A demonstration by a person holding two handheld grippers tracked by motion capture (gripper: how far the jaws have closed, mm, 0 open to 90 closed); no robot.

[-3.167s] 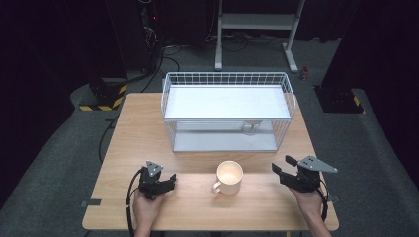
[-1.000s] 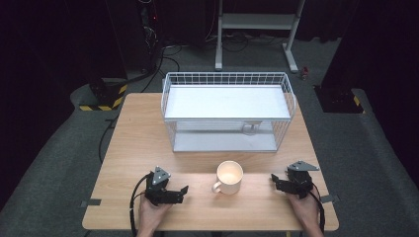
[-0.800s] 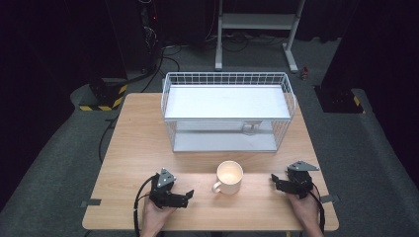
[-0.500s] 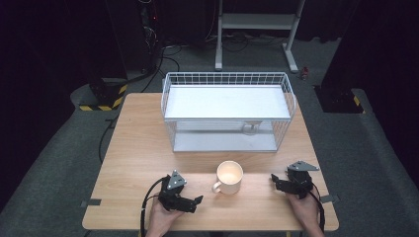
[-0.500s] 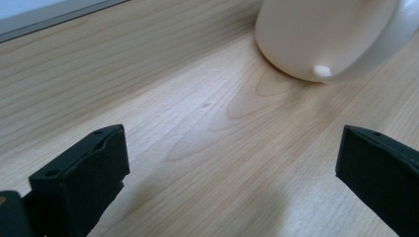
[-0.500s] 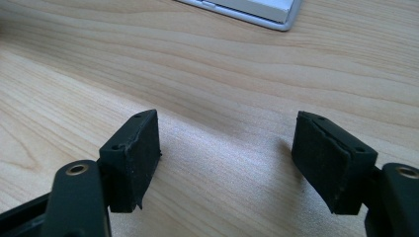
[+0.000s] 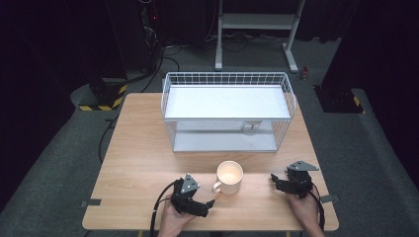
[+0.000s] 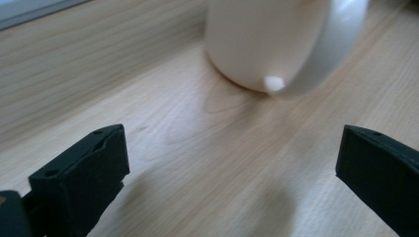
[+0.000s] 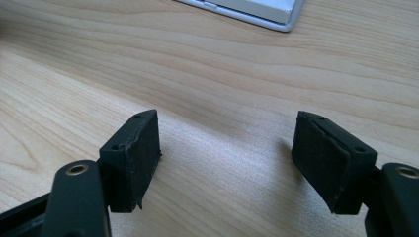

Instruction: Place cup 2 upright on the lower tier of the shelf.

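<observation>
While the cream mug [image 7: 230, 176] stands upright on the wooden table [image 7: 138, 148], just in front of the white wire rack [image 7: 227, 111], the left gripper [image 7: 207, 206] points at its handle [image 8: 316, 59] with jaws spread wide and nothing between them. Off to the side, the right gripper [image 7: 273, 178] rests half open, also empty. Coming in low and crooked, a jaw may knock the handle and spin or tip the mug instead of straddling it.

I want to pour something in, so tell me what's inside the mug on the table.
From above, the mug looks empty: its pale inner wall and bottom show with nothing in them. A bright glare on the bottom could hide a thin film of liquid. The near inner wall is covered by the rim.
</observation>
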